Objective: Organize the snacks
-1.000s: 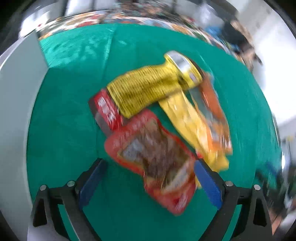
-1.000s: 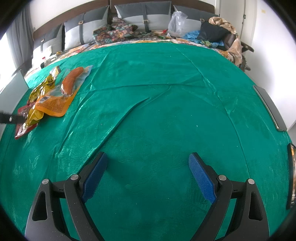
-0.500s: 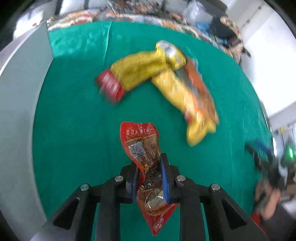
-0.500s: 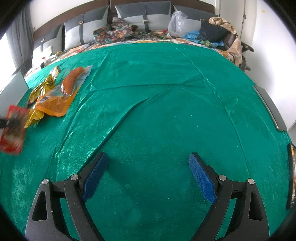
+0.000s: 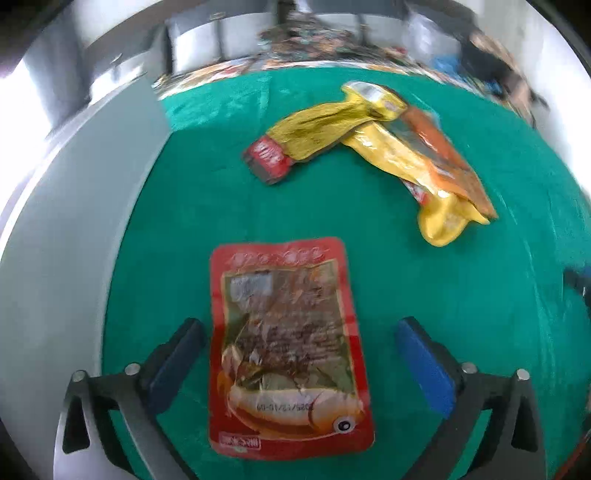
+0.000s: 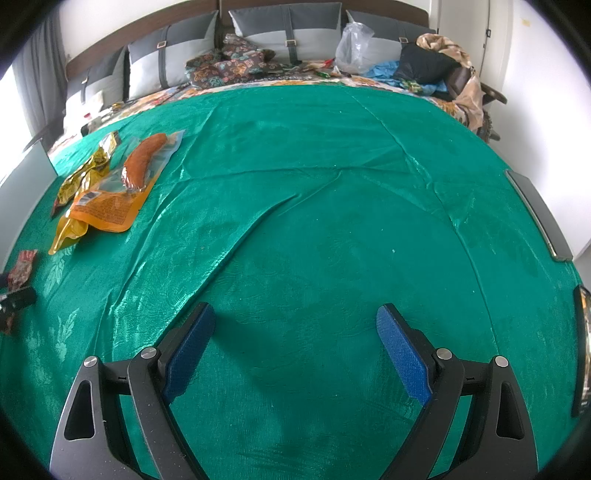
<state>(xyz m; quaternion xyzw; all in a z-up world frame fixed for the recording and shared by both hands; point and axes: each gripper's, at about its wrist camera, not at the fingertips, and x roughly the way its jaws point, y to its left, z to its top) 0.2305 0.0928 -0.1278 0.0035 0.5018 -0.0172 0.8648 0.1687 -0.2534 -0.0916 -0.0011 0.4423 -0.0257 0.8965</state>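
Your left gripper (image 5: 299, 354) has just spread wide, releasing the red pouch (image 5: 288, 347) flat on the bed (image 5: 369, 258), apart from the pile (image 5: 369, 136), starting sorting. Right gripper (image 6: 295, 347) gapes empty.

- A green cloth (image 6: 332, 229) lies spread over the bed in front of me, shiny, with a long crease running across its middle.
- Under its far edge a floral sheet (image 6: 369, 82) shows as a patterned strip.
- Grey cushions (image 6: 284, 29) with dark straps stand in a row against the brown headboard (image 6: 96, 51).
- A dark flowered bundle of fabric (image 6: 229, 66) sits before the cushions.
- A clear plastic bag (image 6: 352, 48) stands to its right.
- Beside that bag I see blue cloth (image 6: 384, 70), a black bag (image 6: 424, 62) and a beige blanket (image 6: 465, 85), heaped together.
- A grey panel (image 5: 74, 240) borders the cloth on my left.
- A grey curtain (image 6: 40, 74) hangs at the bright window.
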